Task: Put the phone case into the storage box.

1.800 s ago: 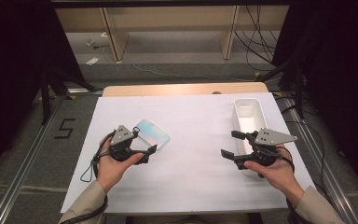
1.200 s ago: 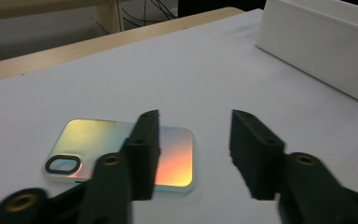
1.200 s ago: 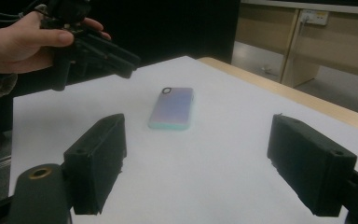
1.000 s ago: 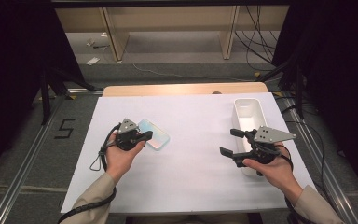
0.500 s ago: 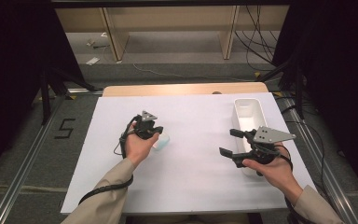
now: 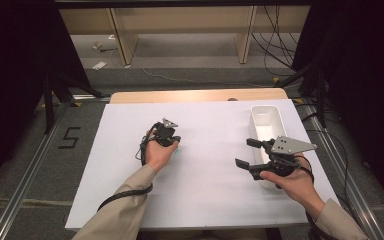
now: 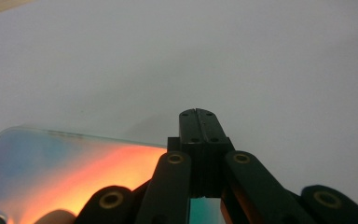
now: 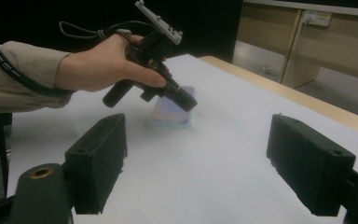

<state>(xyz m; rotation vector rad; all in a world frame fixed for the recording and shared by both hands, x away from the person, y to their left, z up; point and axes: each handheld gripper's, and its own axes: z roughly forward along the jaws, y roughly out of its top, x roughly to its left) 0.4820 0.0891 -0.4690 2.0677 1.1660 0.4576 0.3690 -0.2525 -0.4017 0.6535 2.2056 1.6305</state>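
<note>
The left gripper has moved over the iridescent card, jaws closed empty; the right gripper gapes wide near the table's right edge.

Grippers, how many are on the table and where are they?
2. The left gripper is at the table's middle left, jaws shut, over a shiny flat card. The right gripper is open beside the white bin.

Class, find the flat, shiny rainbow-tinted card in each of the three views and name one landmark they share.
High view: card left of centre, peeking from under the left gripper.
Left gripper view: bottom left, beneath the shut jaws.
Right gripper view: upper centre, under the left gripper's tip.
Shared landmark: the white table cover.
</note>
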